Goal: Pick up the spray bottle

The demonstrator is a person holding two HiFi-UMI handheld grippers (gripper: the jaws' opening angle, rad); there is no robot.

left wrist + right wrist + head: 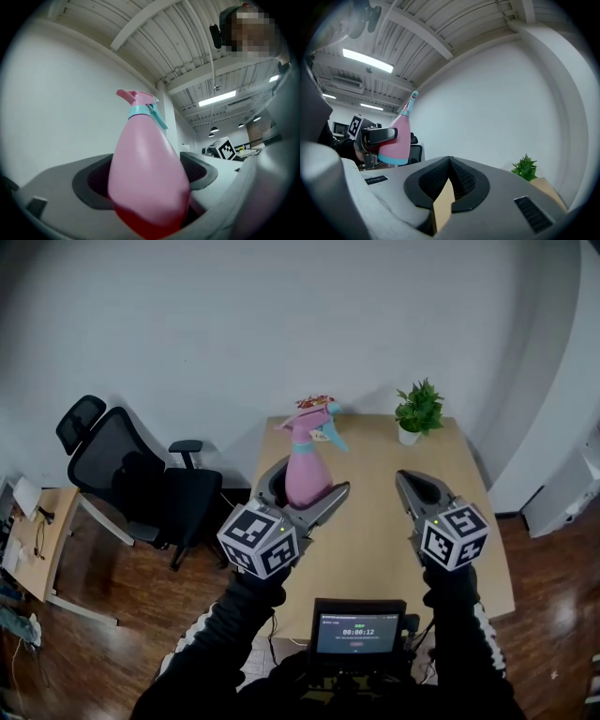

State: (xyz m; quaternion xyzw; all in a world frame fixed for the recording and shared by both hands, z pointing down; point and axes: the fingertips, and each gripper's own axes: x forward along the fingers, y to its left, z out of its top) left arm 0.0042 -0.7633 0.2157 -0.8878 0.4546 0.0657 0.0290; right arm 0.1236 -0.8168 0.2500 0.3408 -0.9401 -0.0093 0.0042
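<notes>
The pink spray bottle (307,470) with its teal trigger stands nearly upright over the far left part of the tabletop (375,549), clamped round its fat lower body by the jaws of the left gripper (305,486), whose dark pads press it from both sides. The right gripper (412,482) hangs over the tabletop's right half, apart from the bottle, jaws closed tip to tip on nothing. A potted plant (418,411) sits at the far right corner, and a black office chair (131,474) stands off the left edge.

Wooden table (375,479), potted plant (418,412) at its far edge, black office chair (131,474) left of it
</notes>
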